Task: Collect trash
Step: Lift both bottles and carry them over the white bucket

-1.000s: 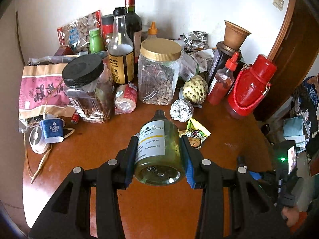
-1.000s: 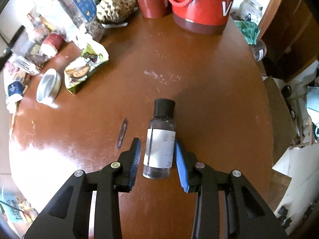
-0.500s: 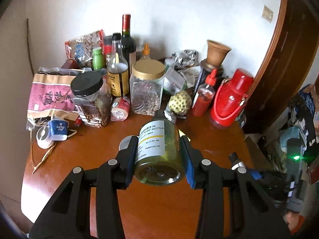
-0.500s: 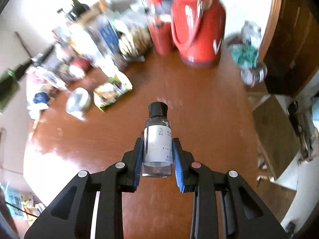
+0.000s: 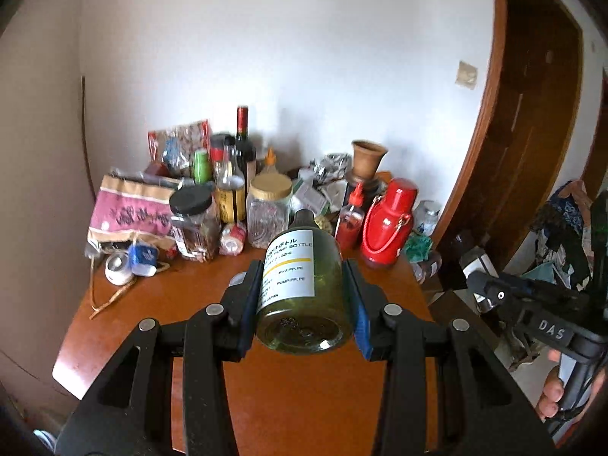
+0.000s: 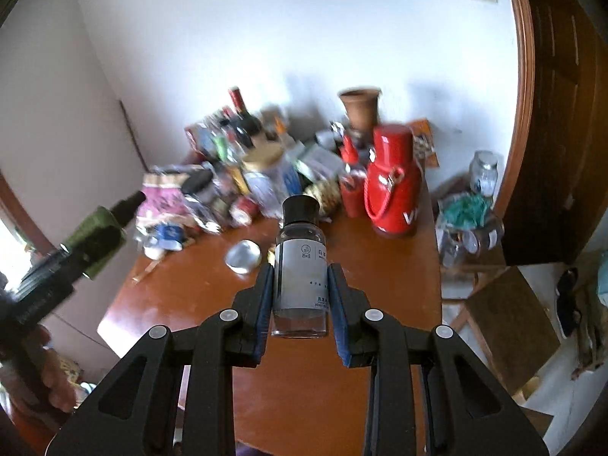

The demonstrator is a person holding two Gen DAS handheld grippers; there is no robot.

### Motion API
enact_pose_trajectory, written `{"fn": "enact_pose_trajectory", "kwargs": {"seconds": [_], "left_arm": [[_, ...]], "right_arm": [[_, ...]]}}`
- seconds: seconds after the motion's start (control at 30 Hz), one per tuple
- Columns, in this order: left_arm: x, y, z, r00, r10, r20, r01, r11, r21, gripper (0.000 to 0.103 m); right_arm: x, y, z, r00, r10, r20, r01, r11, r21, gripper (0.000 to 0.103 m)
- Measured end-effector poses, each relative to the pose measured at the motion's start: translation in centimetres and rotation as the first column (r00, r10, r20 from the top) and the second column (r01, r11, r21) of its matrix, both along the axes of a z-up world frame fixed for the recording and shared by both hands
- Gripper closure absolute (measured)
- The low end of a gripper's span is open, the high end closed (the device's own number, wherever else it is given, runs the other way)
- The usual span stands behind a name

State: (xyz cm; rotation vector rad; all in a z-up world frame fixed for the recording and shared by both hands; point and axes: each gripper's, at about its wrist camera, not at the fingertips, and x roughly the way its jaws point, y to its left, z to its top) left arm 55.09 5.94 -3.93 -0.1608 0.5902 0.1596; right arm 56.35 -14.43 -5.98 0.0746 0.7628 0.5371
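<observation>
My left gripper (image 5: 303,266) is shut on a yellow-green pump bottle (image 5: 304,304) with a white label and a dark cap, held lying along the fingers above the brown table (image 5: 152,304). The same green bottle (image 6: 95,243) shows at the left edge of the right wrist view, with a hand below it. My right gripper (image 6: 301,269) is shut on a small clear bottle (image 6: 300,250) with a black cap and a grey label, held in the air over the table (image 6: 380,285). The right gripper (image 5: 490,288) also appears at the right of the left wrist view.
The far half of the table is crowded: a red thermos (image 5: 387,224), a red sauce bottle (image 5: 349,220), jars (image 5: 268,212), a wine bottle (image 5: 243,144), a pink bag (image 5: 129,212), a clay pot (image 5: 366,159). A silver lid (image 6: 243,256) lies nearer. A wooden door (image 5: 532,133) stands right.
Both grippers have risen and pulled back from the table with their bottles. The right gripper's jaws closed on the small bottle and lifted it off the tabletop. The views now tilt up toward the wall.
</observation>
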Motion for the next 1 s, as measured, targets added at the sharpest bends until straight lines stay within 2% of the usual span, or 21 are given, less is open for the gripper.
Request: {"fn": "enact_pose_trajectory", "kwargs": {"seconds": [0.23, 0.5, 0.77, 1.0], "left_arm": [[-5.6, 0.6, 2.1, 0.995, -0.066, 0.069, 0.067, 0.998, -0.006, 0.062], [-13.9, 2.9, 2.2, 0.984, -0.157, 0.086, 0.157, 0.988, 0.013, 0.062], [-22.4, 5.0, 0.3, 0.976, -0.208, 0.061, 0.209, 0.978, 0.004, 0.062], [-25.3, 4.4, -1.4, 0.966, -0.258, -0.013, 0.258, 0.966, -0.032, 0.062]], "right_arm": [[-6.2, 1.2, 3.0, 0.996, -0.034, 0.086, 0.031, 0.999, 0.04, 0.077], [-13.9, 2.9, 3.2, 0.988, -0.122, 0.095, 0.117, 0.991, 0.063, 0.077], [-21.9, 4.1, 1.6, 0.982, -0.176, 0.074, 0.173, 0.984, 0.048, 0.077], [-26.4, 3.7, 0.0, 0.978, -0.207, 0.005, 0.207, 0.978, 0.007, 0.077]]}}
